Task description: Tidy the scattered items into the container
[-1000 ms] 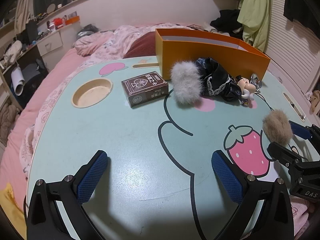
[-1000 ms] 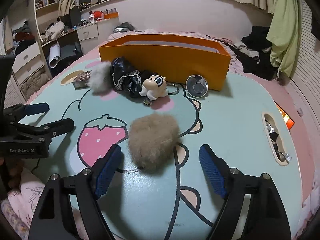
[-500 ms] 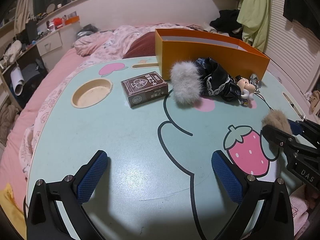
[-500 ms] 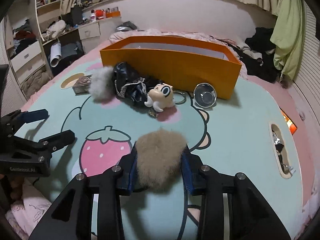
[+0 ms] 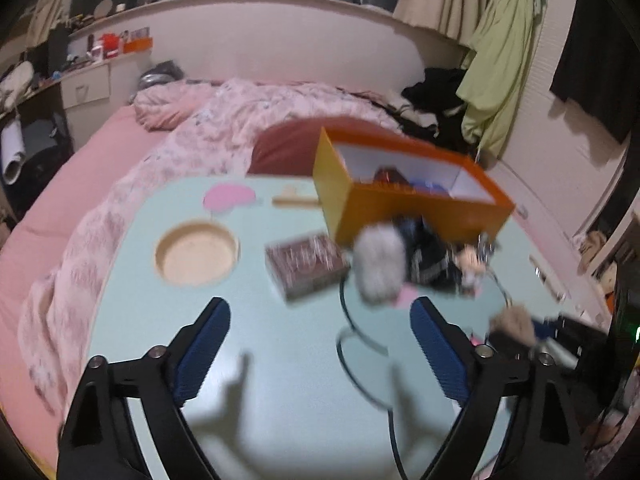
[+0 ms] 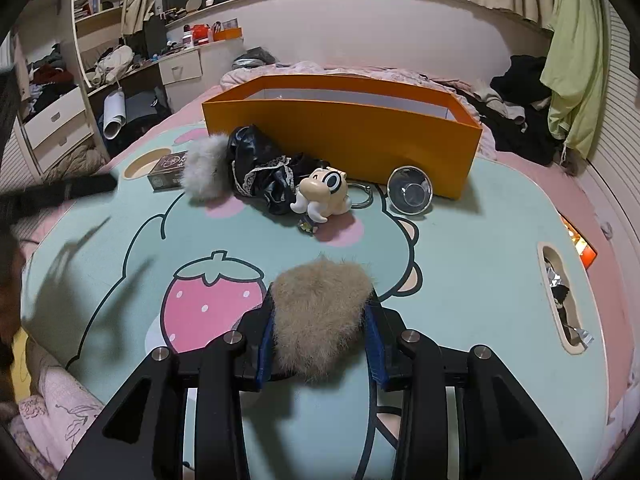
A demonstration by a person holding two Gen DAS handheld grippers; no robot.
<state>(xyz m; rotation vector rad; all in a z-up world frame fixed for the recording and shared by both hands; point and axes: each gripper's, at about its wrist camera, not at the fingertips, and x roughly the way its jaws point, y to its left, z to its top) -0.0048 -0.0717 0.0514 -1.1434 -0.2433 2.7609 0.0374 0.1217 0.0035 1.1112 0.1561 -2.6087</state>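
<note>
Your right gripper [image 6: 320, 336] is clamped on the tan pom-pom [image 6: 320, 312], a shaggy, rounded tuft low on the mint table [image 6: 460, 248]. The glossy orange box [image 6: 344, 136] stands at twelve o'clock. Your left gripper [image 5: 320, 344] is closing on nothing.

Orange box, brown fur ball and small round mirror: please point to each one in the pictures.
orange box [image 6: 360, 136], right wrist view, on its front wall.
brown fur ball [image 6: 320, 312], right wrist view, on the middle of the fur.
small round mirror [image 6: 410, 191], right wrist view, on its glass centre.
</note>
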